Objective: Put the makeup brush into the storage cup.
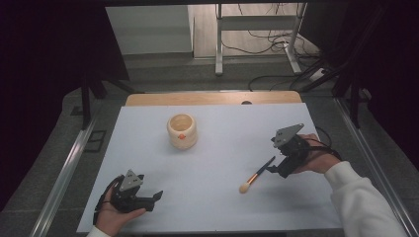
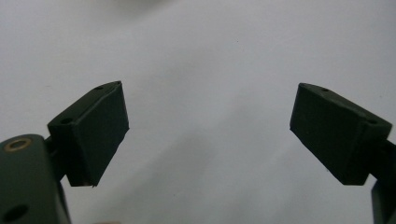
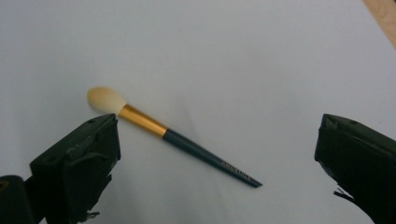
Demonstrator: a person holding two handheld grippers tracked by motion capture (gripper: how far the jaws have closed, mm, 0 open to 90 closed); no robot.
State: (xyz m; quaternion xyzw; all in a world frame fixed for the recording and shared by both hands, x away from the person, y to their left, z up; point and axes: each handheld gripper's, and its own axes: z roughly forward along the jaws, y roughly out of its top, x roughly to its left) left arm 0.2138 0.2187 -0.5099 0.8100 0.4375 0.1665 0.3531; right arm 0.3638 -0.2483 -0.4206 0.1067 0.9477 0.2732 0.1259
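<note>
Makeup brush (image 3: 170,136), gold ferrule, handle lettering too blurred to read

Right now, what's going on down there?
Both claws open: left claw idle, right claw over makeup brush. Brush flat on table. Nothing blocking.

We record one item of lettering: a short line of small pale print on the dark handle of the makeup brush (image 3: 175,139), set near the handle's tapered tip, at the far end from the gold ferrule and the cream bristle head. In the right gripper view it is too small and blurred for us to make out a single letter. We find no other text, label, brand, number or sign that can be read.
</note>
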